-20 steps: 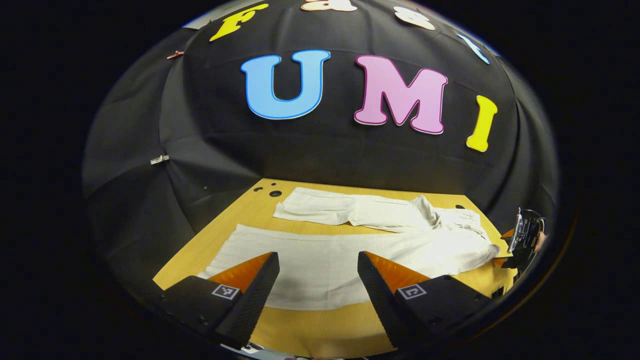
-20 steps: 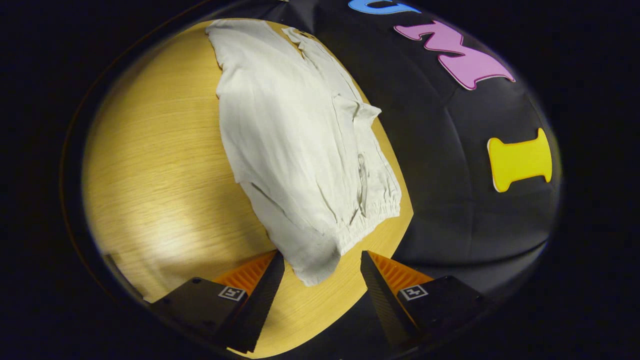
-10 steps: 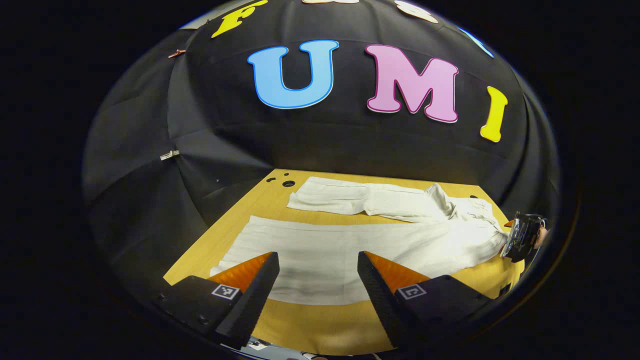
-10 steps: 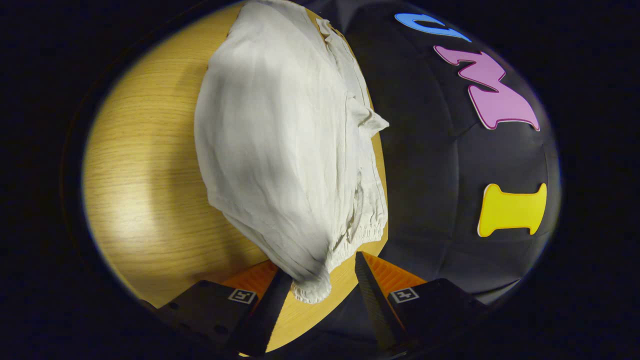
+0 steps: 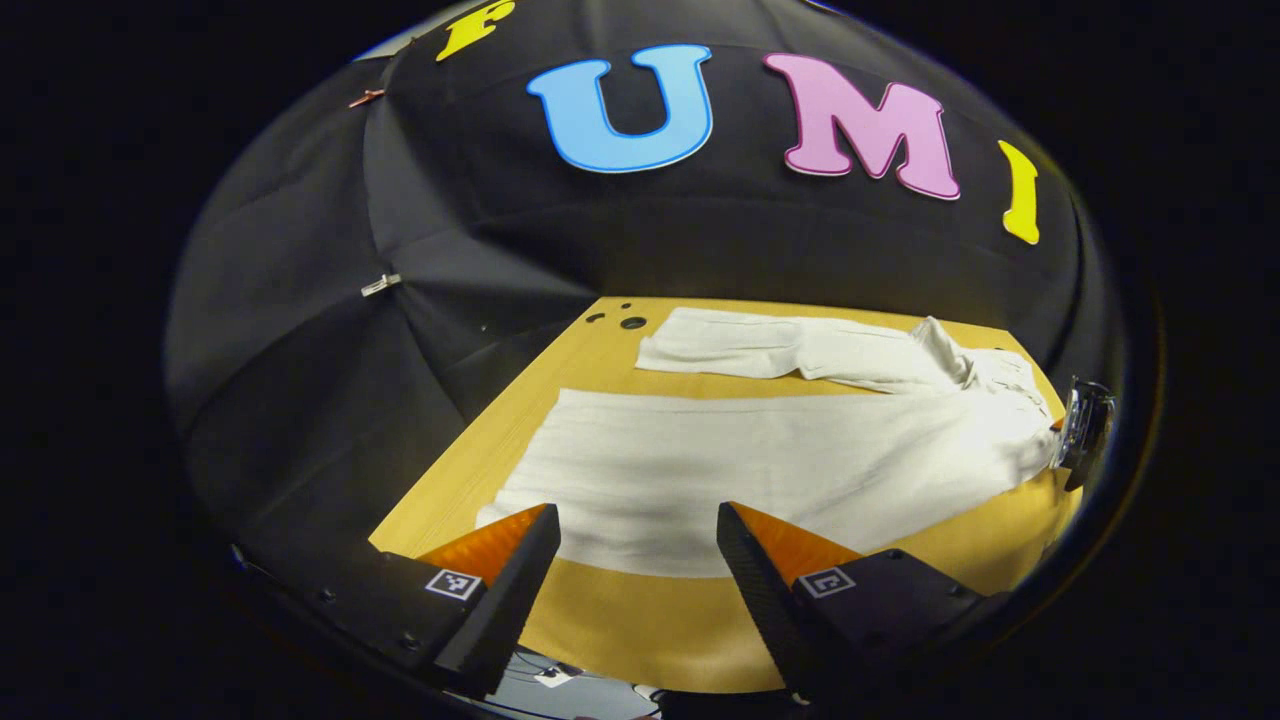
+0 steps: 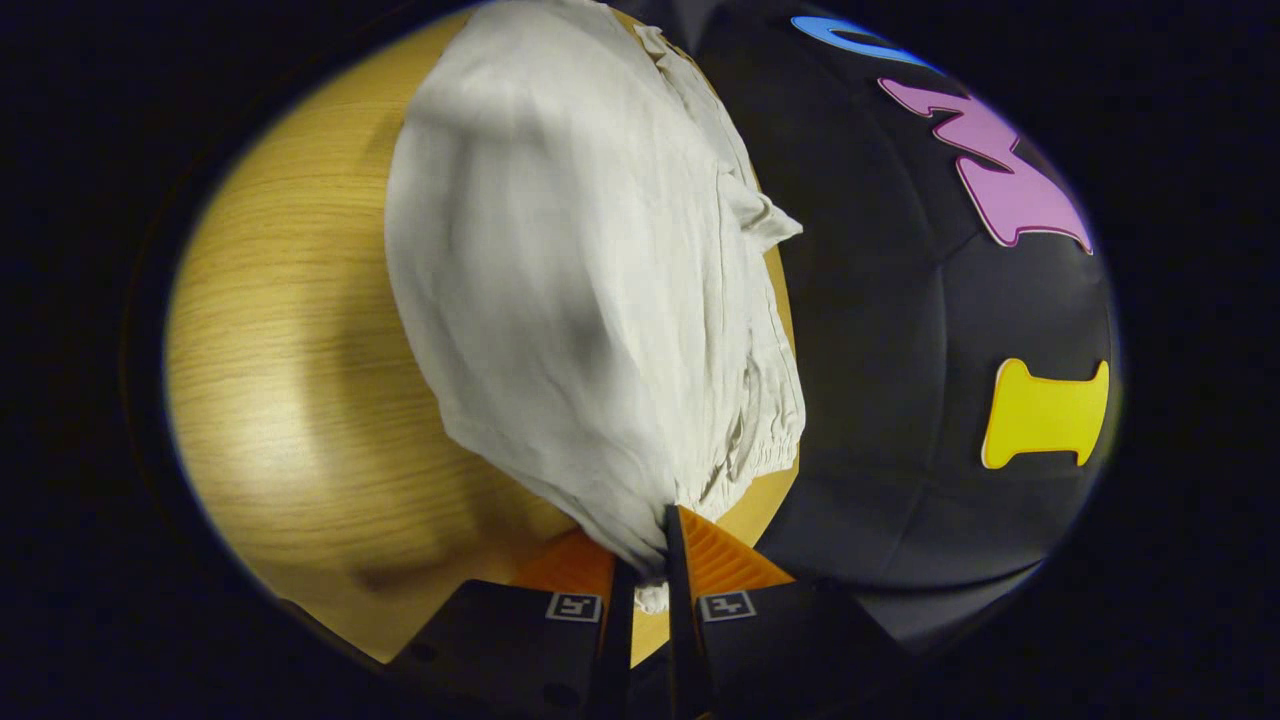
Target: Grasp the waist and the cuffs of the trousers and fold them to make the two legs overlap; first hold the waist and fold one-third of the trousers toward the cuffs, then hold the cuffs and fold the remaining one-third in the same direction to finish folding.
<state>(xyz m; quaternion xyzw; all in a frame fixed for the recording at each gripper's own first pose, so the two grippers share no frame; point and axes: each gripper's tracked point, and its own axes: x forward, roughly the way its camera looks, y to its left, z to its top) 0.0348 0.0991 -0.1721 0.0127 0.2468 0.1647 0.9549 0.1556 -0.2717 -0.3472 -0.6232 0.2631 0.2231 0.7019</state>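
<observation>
Since the earlier frames, the right gripper (image 6: pixel 648 585) has closed: its fingers, wide apart a second ago with the waist corner lying between them, now pinch that corner of the trousers (image 6: pixel 570 290), a small tuft of cloth showing just below the tips. Fabric rises from the pinch in a raised, billowing sheet above the desk (image 6: pixel 290 370), casting a shadow on the wood beside it. The elastic waistband runs from the grip toward the desk's far edge next to the black wall (image 6: pixel 900 330).

In the left gripper view, the trousers (image 5: pixel 760 460) lie lengthwise across the desk (image 5: pixel 640 630), legs spread apart: one leg along the back edge, the wider near leg across the middle, its cuff end toward the left edge. The waist lies at the right edge, where the right gripper (image 5: pixel 1080 438) meets it. Compared with a second ago, this view sits higher and has turned, so the garment appears farther up and more to the right.

The left gripper (image 5: pixel 637 545) hovers with fingers released and wide apart, holding nothing; its tips frame the near leg's front hem near the cuff, with bare wood below. Small dark holes (image 5: pixel 632 322) mark the desk's back left corner.
</observation>
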